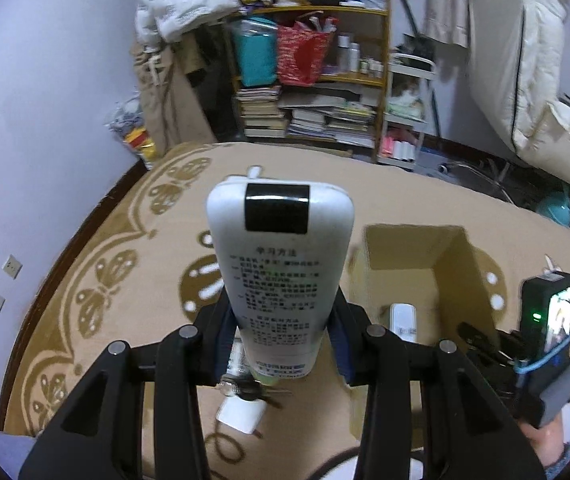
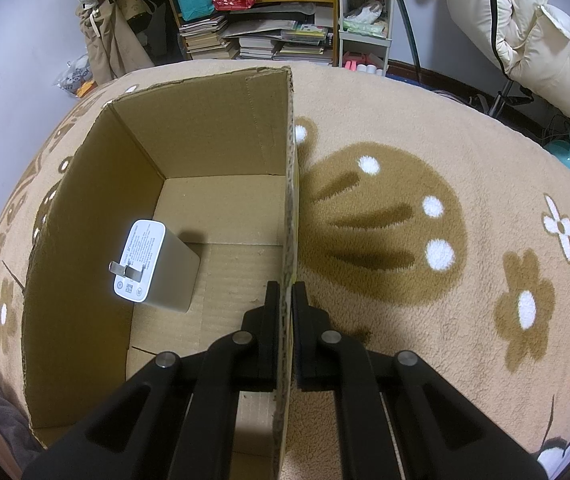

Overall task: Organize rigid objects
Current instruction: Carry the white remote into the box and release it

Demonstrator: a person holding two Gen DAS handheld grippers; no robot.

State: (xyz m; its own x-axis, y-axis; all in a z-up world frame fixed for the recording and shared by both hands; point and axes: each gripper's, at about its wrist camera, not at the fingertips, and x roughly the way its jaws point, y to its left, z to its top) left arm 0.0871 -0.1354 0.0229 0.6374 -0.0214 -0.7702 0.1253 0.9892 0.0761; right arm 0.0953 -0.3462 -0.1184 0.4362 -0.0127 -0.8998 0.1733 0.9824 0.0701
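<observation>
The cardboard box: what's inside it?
Inside the cardboard box a white charger stands on the floor, prongs toward the camera. The near corner beneath the right gripper is hidden.

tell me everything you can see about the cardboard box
The cardboard box is plain brown corrugated card, open at the top, standing upright on the tan patterned rug. Its inner walls and floor are bare apart from creases and seams. A white charger with metal prongs sits on its floor near the left wall. The right claw is shut on the box's right wall, one finger inside and one outside. The left wrist view shows it beside the held white remote.
</observation>
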